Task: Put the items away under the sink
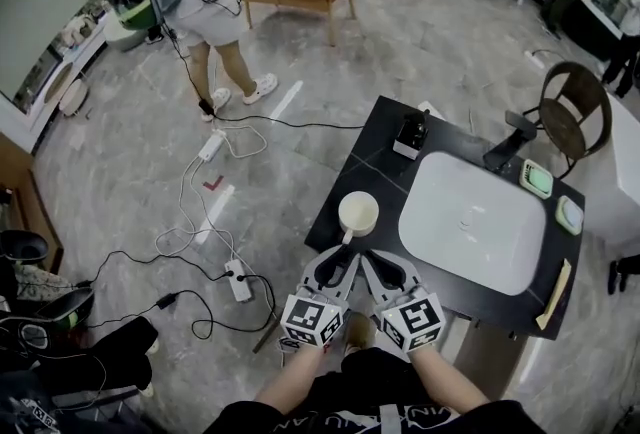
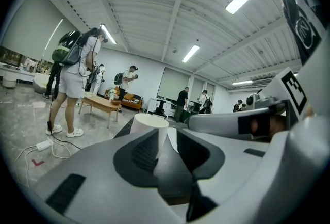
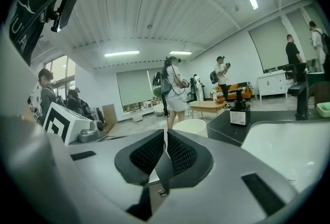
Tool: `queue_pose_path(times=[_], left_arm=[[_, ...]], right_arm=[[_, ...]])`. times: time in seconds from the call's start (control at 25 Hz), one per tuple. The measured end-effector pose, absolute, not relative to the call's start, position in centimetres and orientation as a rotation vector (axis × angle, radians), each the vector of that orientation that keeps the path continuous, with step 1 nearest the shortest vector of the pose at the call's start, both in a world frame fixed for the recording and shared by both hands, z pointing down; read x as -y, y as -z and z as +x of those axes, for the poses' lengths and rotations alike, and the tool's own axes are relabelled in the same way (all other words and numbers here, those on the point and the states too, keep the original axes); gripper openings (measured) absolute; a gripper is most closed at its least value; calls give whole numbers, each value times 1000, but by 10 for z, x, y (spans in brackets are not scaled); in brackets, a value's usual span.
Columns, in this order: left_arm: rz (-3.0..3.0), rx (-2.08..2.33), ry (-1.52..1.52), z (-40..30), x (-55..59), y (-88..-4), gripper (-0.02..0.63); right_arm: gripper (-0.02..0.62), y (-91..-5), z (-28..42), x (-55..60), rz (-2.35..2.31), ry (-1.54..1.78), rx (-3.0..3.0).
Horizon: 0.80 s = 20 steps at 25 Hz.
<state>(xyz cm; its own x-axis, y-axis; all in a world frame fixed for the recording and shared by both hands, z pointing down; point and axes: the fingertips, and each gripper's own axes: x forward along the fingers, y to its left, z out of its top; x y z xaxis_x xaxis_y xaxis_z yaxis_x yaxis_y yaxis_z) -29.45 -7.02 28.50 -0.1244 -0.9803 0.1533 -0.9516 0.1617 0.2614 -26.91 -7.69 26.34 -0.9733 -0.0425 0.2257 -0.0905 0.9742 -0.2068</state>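
A wide grey tiled floor [image 1: 300,62] is seen from above, with cables trailing across it and several people standing further off. At the right stands a black counter [image 1: 360,172], into which a white sink [image 1: 480,212] is set. A tap [image 1: 510,147] and a dark bottle [image 1: 411,134] are placed along the far side of the counter. The space under the sink is not shown in any view. At the bottom of the head view two hand-held tools are held side by side, both aimed forward over the near edge of the counter. The left gripper [image 1: 343,257] is seen with its jaws a little apart, and nothing is held between them. The right gripper [image 1: 375,264] is seen with its jaws pressed together and empty. A cream cup [image 1: 358,213] is set upright, mouth up, on the near left corner of the counter, just left of the sink. The cup lies straight ahead of both tools. In the left gripper view it stands just beyond the jaw tips, slightly left of the gap, so the left hand is judged the nearer. For a grasp, the jaws would probably need to be spread wider than the cup.
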Motion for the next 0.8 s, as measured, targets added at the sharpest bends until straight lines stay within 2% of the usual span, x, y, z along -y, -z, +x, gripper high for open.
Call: queue_pose_path(times=[0.04, 0.16, 0.44, 0.52, 0.6, 0.64, 0.8], left_arm=[[1849, 2160, 136, -297, 72, -287, 116], [1812, 2183, 119, -306, 77, -293, 140], [1760, 2154, 60, -319, 88, -314, 144], [1762, 2156, 33, -321, 90, -316, 138], [1766, 2172, 11, -323, 90, -315, 75], [1773, 2174, 8, -322, 91, -314, 66], [1806, 2148, 10, -315, 90, -313, 61]], right_arm=[[40, -265, -270, 80, 101, -322, 2897], [40, -270, -271, 88, 107, -325, 2888], [40, -277, -270, 105, 123, -335, 2868], [40, -280, -270, 109, 130, -337, 2859], [40, -282, -268, 112, 142, -338, 2852], [40, -282, -267, 114, 148, -337, 2849], [40, -279, -267, 117, 144, -319, 2848]])
